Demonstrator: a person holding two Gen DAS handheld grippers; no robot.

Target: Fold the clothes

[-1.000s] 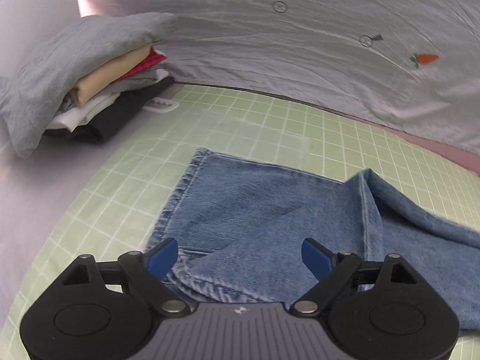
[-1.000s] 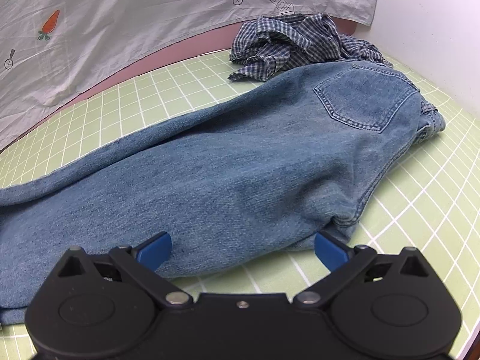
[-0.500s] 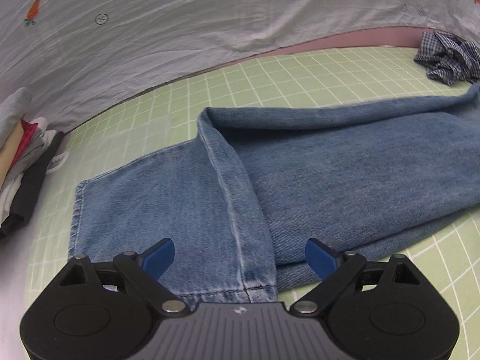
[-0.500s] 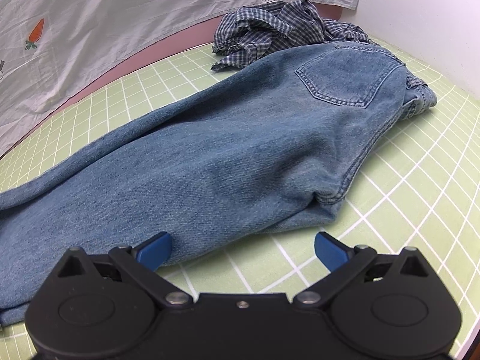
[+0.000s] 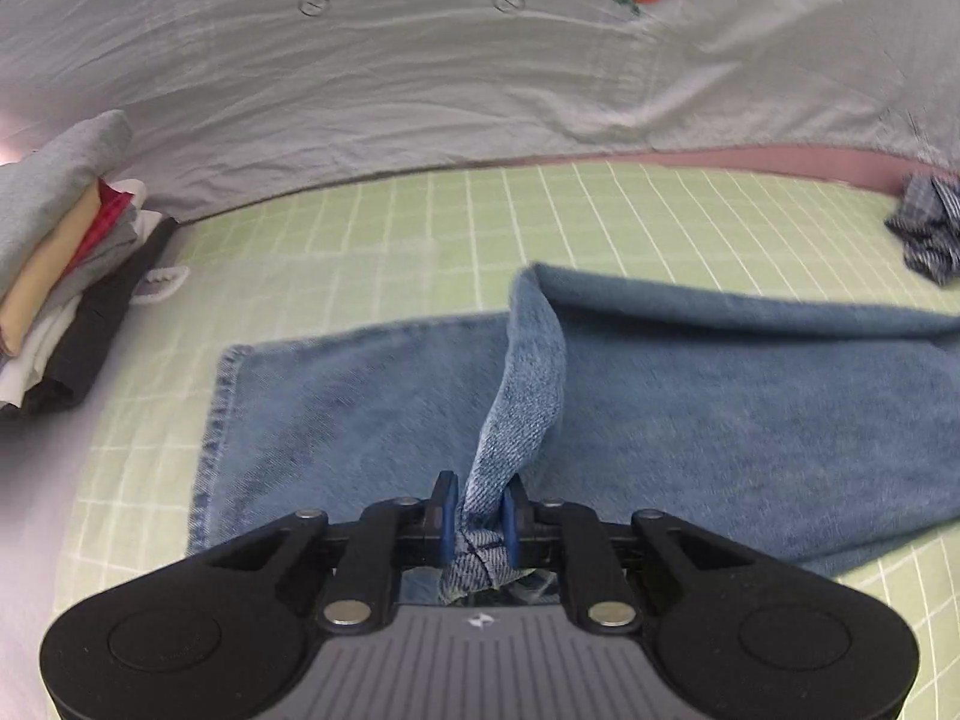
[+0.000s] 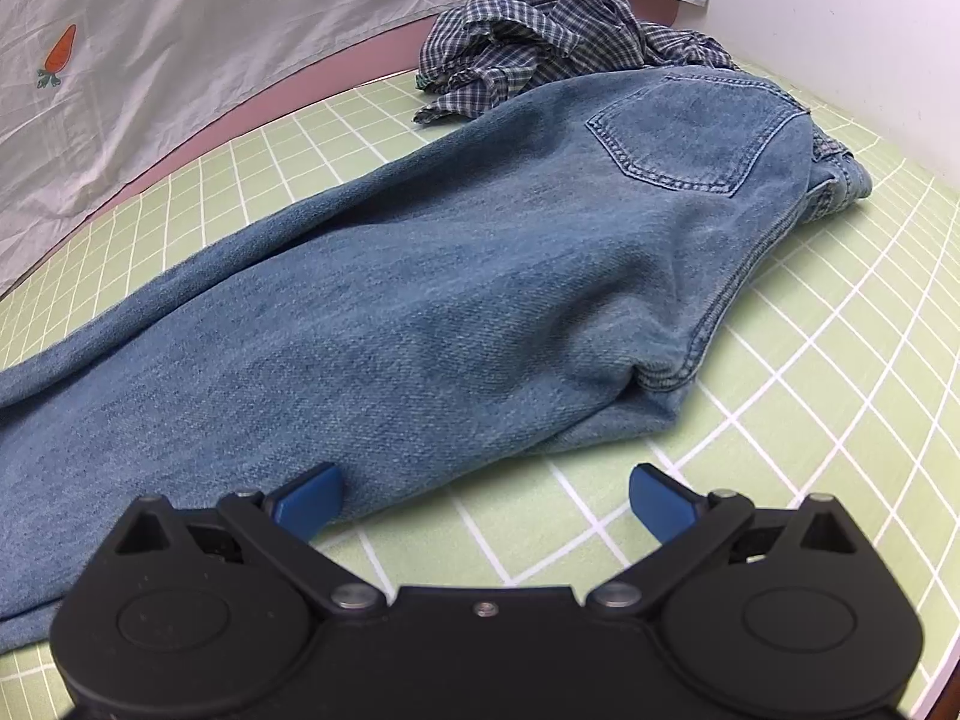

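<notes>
Blue jeans point(image 5: 690, 420) lie across the green grid mat point(image 5: 360, 252), legs folded lengthwise. My left gripper point(image 5: 478, 519) is shut on the hem of the upper leg point(image 5: 528, 372) and lifts it in a raised ridge off the lower leg. In the right wrist view the jeans point(image 6: 420, 300) show their back pocket point(image 6: 690, 132) and waist at the far right. My right gripper point(image 6: 486, 498) is open and empty, at the near edge of the jeans by the seat; its left fingertip point(image 6: 312, 498) is at the denim.
A stack of folded clothes point(image 5: 66, 264) stands at the mat's left edge. A crumpled blue checked shirt point(image 6: 540, 42) lies behind the jeans' waist, also in the left wrist view point(image 5: 930, 228). A white carrot-print sheet point(image 5: 480, 60) hangs along the back.
My left gripper has shut on the upper leg's hem and raised it; it was open before. The right gripper has moved slightly closer to the jeans and stays open.
</notes>
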